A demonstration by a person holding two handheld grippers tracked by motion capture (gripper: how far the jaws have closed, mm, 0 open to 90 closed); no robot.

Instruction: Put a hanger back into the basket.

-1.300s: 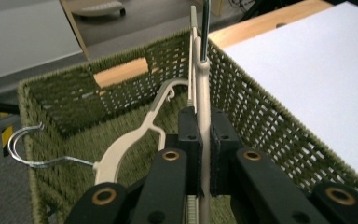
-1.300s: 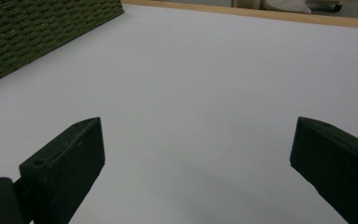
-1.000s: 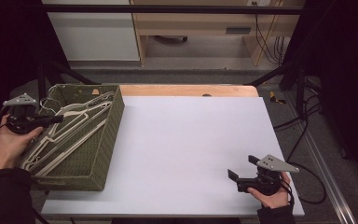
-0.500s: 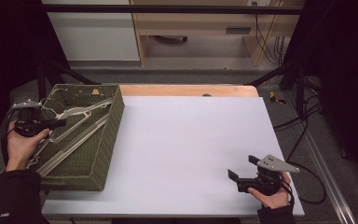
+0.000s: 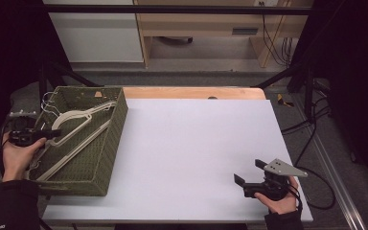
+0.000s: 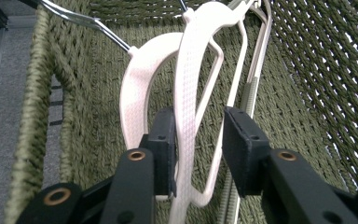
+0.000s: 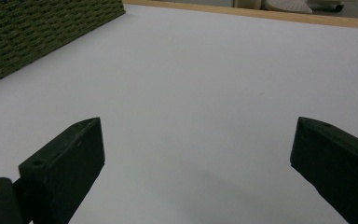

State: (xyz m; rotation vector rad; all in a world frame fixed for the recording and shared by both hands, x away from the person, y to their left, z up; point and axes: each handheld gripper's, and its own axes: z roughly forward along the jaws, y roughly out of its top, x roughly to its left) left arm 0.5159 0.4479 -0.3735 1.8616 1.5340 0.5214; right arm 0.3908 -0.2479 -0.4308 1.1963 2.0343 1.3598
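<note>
Several white plastic hangers (image 5: 84, 115) with metal hooks lie in a green woven basket (image 5: 117, 129) at the table's left. My left gripper (image 5: 53, 134) reaches over the basket's left rim. In the left gripper view its jaws (image 6: 198, 121) have just been opening. One white hanger (image 6: 186, 70) still stands between them, close to the left pad, with a gap at the right pad. My right gripper (image 5: 247, 171) rests at the front right of the white table, open wide, with nothing between its jaws (image 7: 196, 135).
The white tabletop (image 5: 196, 139) stretches between the basket and my right hand. A wooden strip (image 5: 191, 92) runs along its far edge. The basket's corner (image 7: 37, 32) shows far off in the right gripper view. Cables lie on the floor at the right.
My left hand has sunk and brought the raised hangers down into the basket. Its jaws have parted from the hanger. The right hand has stayed put.
</note>
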